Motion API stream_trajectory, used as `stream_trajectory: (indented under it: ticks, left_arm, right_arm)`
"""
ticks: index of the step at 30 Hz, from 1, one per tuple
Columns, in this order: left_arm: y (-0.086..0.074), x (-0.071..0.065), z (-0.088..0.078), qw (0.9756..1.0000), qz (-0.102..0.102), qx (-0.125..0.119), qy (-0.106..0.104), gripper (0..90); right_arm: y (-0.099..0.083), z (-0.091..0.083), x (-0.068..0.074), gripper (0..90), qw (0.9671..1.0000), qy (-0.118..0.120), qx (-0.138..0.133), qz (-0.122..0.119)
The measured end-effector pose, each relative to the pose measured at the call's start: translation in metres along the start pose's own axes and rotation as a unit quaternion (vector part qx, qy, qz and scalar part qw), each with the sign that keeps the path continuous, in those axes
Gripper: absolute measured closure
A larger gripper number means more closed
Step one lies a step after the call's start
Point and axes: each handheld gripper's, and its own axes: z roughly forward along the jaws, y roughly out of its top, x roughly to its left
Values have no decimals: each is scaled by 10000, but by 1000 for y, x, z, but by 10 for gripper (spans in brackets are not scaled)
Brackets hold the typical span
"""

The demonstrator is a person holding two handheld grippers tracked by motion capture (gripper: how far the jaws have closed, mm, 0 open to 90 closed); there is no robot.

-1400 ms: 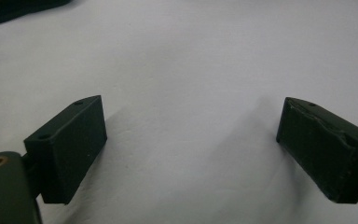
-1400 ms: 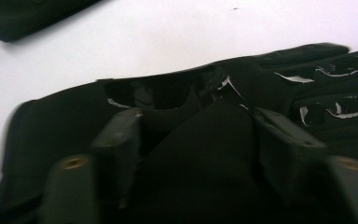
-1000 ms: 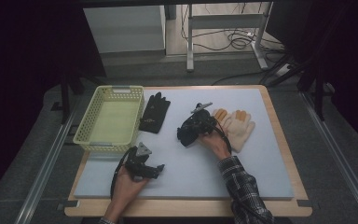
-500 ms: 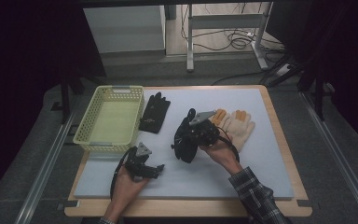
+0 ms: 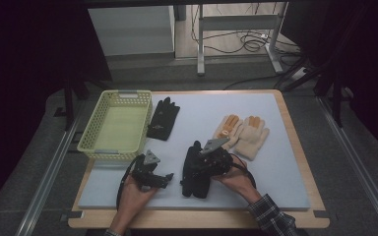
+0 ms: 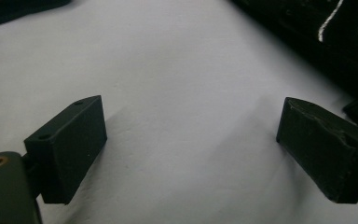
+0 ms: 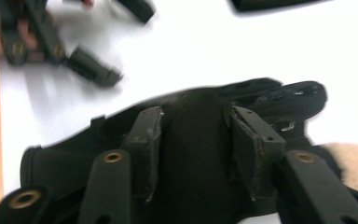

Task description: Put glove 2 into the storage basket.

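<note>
The black glove (image 5: 196,169) lies flat on the white mat (image 5: 275,182) near the front edge, and the right gripper (image 5: 203,164) sits over it, its jaws just opening, set astride a raised fold of the cloth, though I cannot tell if the pads press on it. Just left, the left gripper (image 5: 163,178) rests on the mat, jaws wide and empty. Farther back lie a second black glove (image 5: 163,118), 2 cream gloves (image 5: 242,133) and a yellow basket (image 5: 94,129).

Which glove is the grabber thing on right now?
The black glove at the mat's near edge, under the right gripper. The other black glove lies beside the basket; the tan gloves lie farther right.
</note>
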Motion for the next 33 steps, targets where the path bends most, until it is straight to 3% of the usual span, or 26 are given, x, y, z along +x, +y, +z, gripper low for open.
stream_trajectory:
  ticks: [4,12,24,33]
  left_arm:
    - [0,0,0,10000,-5,-7,-1,84]
    - [0,0,0,10000,19,14,-1,84]
    - [0,0,0,10000,4,10,-2,84]
    - [0,0,0,10000,4,14,-6,83]
  right_arm:
    - [5,0,-10,469,9997,51,-108,236]
    - [24,12,-26,440,9992,-182,-134,318]
    - [63,54,-54,612,9989,-343,-17,333]
    - [90,88,-77,653,9982,-418,-59,425]
